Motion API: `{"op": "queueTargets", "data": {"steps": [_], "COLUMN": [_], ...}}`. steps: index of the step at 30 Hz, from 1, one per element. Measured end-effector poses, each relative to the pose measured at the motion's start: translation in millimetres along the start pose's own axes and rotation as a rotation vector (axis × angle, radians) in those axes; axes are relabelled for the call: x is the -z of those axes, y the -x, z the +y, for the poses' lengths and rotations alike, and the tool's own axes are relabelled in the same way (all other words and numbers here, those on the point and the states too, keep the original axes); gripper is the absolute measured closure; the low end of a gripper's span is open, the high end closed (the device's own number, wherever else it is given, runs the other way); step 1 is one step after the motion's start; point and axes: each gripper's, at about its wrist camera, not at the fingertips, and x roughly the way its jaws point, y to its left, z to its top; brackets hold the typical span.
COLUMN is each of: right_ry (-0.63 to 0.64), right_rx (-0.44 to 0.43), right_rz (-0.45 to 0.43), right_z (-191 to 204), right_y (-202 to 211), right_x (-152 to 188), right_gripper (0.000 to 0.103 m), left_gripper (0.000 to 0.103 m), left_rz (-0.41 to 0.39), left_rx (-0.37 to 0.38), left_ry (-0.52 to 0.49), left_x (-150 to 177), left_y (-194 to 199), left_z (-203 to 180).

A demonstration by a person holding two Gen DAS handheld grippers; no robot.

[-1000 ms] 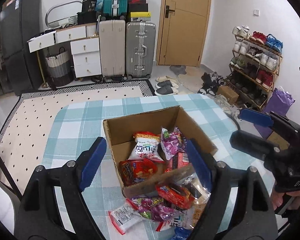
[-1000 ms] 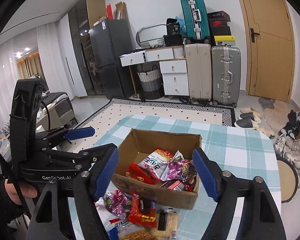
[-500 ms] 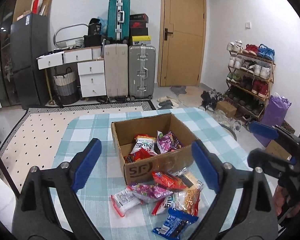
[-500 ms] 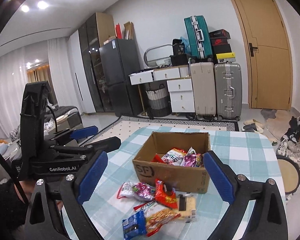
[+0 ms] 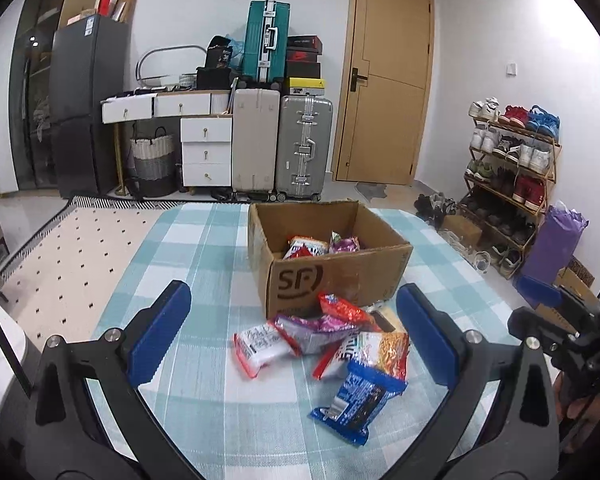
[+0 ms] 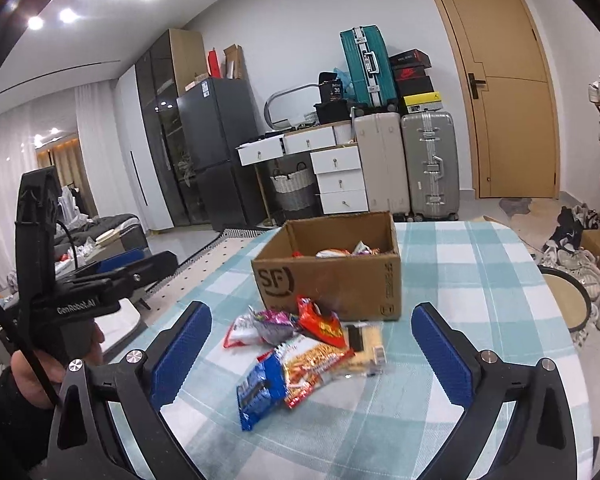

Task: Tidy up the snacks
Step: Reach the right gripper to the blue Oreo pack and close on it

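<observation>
An open cardboard box (image 5: 332, 276) marked SF stands on the checked table (image 5: 204, 264) and holds several snack packs. It also shows in the right wrist view (image 6: 328, 276). A loose pile of snack packs lies in front of it: a blue pack (image 5: 358, 400), an orange noodle pack (image 5: 380, 354), a purple pack (image 5: 316, 326), a white pack (image 5: 256, 344) and a red pack (image 6: 320, 322). My left gripper (image 5: 294, 334) is open and empty, raised over the pile. My right gripper (image 6: 312, 354) is open and empty, near the pile too.
Suitcases (image 5: 280, 140), white drawers (image 5: 206, 148) and a black fridge (image 5: 84, 104) stand at the back wall by a wooden door (image 5: 384, 80). A shoe rack (image 5: 508, 176) is at the right. A dotted rug (image 5: 72, 256) lies left of the table.
Both grippers have pulled back and up from the box toward me. The view now takes in the whole pile in front of the box. Both stay open.
</observation>
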Motion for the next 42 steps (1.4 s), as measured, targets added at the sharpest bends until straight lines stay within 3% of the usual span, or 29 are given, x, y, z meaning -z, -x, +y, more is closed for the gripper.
{"op": "queueTargets", "data": {"steps": [11, 15, 25, 32, 35, 42], "right_ry": [-0.051, -0.116, -0.223, -0.237, -0.257, -0.288], "right_rx": [-0.025, -0.124, -0.233, -0.233, -0.242, -0.246], "right_rz": [0.107, 0.164, 0.327, 0.375, 0.397, 0.446], "right_z": [-6, -9, -3, 4, 7, 15], "right_y": [-31, -49, -92, -112, -123, -150], "right_x": [48, 60, 81, 84, 83, 85], "right_gripper": [0.001, 0.001, 0.001, 0.001, 0.015, 0.027], "left_gripper": [0.000, 0.000, 0.000, 0.000, 0.000, 0.000], "left_rz": [0.071, 0.123, 0.148, 0.169, 0.181, 0.193], "left_rx": [-0.048, -0.052, -0.027, -0.012, -0.004, -0.003], "left_ry": [0.061, 0.047, 0.062, 0.114, 0.136, 0.180], "left_x": [56, 71, 90, 94, 97, 100], "left_y": [-39, -59, -81, -87, -88, -90], "left_z": [27, 24, 24, 36, 42, 54]}}
